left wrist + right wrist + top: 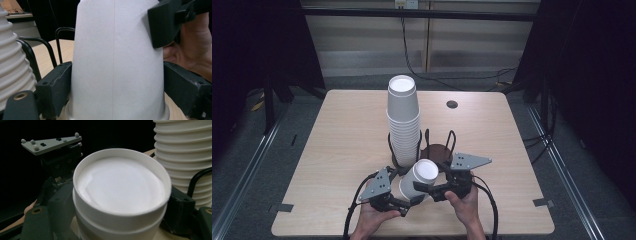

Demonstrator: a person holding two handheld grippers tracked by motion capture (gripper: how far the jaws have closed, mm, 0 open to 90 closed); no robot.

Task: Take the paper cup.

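A white paper cup [419, 175] hangs base-up and tilted just above the table's front, between both grippers. My left gripper [409, 194] comes in from the left. In the left gripper view its jaws flank the cup [115, 62] low down near the rolled rim, pads against both sides with no gap visible. My right gripper [428, 181] comes in from the right, and one of its fingers [162, 25] presses on the cup higher up. In the right gripper view the cup's recessed base [120, 185] faces the camera between the jaws, with a second ring just below its edge.
A tall stack of upturned white cups [403, 120] stands in a black wire holder [393, 150] at the table's middle. A second wire holder [439, 147] with a brown base stands beside it on the right. The wooden table [337, 150] has a small dark hole [452, 104].
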